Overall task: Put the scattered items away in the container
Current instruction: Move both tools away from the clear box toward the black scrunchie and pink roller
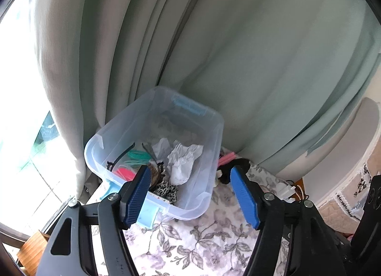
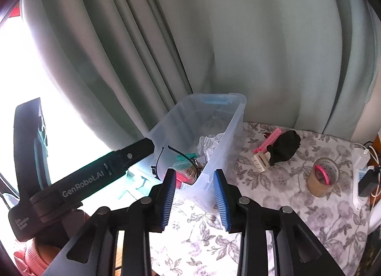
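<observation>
- Left wrist view: my left hand-held gripper (image 1: 190,195) hangs over the near end of the clear plastic bin (image 1: 209,118), fingers spread wide, nothing between them.
- Bin already holds a fair load: crumpled white paper (image 1: 183,159), teal hair ties (image 1: 138,157), a pink item (image 1: 125,172), a leopard-print scrunchie (image 1: 166,191), a black hair clip (image 1: 119,157).
- Right of the bin, on the flowered cloth (image 1: 190,240) covering the desk, a pink clip (image 1: 226,158) and a black fabric item (image 1: 238,164) lie outside.
- Right wrist view: right hand-held gripper (image 2: 195,201) also spread and empty, at the bin's near corner.
- Still out on the desk: pink clip (image 2: 269,141) touching the black fabric item (image 2: 284,146), a cream comb-like clip (image 2: 260,161) just beside them, and a tape roll (image 2: 321,178) with a pink band (image 2: 322,174) resting in it, well apart to the right.
- White power strip (image 2: 359,173) at the desk edge; I doubt it counts as clutter.
- Judgement: partly done. Several items lie in the bin; roughly five remain outside.
</observation>
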